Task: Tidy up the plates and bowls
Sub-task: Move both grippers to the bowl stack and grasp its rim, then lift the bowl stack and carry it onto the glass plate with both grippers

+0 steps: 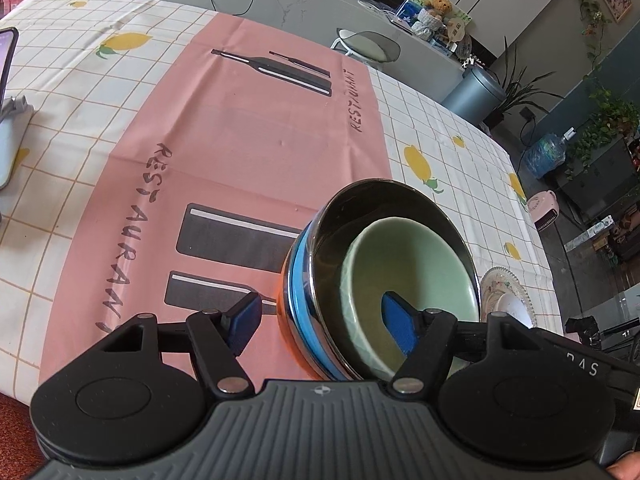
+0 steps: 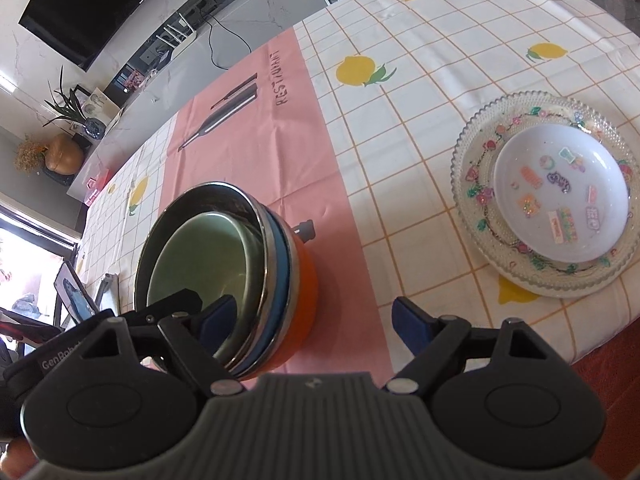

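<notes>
A nested stack of bowls stands on the pink mat point(image 1: 240, 140). From the bottom up it is an orange bowl point(image 2: 306, 280), a blue bowl point(image 2: 280, 280), a steel bowl point(image 2: 192, 200) and a pale green bowl point(image 1: 400, 264) innermost. My left gripper point(image 1: 320, 320) is open and straddles the stack's near wall, one pad outside on the mat side and the other inside the green bowl. My right gripper point(image 2: 314, 322) is open too, with its left pad inside the green bowl point(image 2: 200, 256) and its right pad outside the orange bowl. No pad visibly presses on the bowls.
A patterned glass plate point(image 2: 472, 152) holding a white sticker-decorated dish point(image 2: 560, 200) sits to the right, near the table's front edge. A phone on a stand point(image 1: 6, 80) is at the far left. A stool point(image 1: 368, 46) stands beyond the far edge.
</notes>
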Available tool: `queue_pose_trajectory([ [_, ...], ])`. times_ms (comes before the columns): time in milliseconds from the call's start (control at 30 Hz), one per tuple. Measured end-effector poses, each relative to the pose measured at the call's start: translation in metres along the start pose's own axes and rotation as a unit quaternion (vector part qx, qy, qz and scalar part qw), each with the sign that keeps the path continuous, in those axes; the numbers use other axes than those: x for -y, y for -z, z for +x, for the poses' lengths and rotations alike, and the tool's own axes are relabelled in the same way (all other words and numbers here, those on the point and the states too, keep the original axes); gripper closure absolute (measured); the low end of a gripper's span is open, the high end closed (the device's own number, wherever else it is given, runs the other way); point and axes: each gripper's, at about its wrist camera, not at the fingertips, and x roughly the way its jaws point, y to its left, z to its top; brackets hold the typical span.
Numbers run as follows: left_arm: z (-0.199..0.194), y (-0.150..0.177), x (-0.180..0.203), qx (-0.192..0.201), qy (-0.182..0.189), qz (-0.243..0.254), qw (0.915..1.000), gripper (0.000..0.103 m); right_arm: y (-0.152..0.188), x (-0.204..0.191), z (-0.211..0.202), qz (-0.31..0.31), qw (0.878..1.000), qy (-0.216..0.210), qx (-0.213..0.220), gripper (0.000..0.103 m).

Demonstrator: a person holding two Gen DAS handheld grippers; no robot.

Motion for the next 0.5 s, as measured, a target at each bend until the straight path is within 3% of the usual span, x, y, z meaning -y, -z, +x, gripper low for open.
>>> queue_pose_trajectory([
  [267,0.010,0.000,-0.013,-0.017,0.020,-0.024,0.9994,0.033,-0.001,0.000,0.020,0.019,0.999,-0.005,-0.027,0.022],
  [367,0.012,0.000,-0.016,-0.017,0.034,-0.034,0.9987,0.042,-0.003,-0.003,0.025,0.019,0.999,-0.005,-0.028,0.027],
  [500,0.014,-0.001,-0.017,-0.016,0.037,-0.041,0.9984,0.048,-0.005,-0.002,0.027,0.029,0.999,-0.019,-0.026,0.042],
])
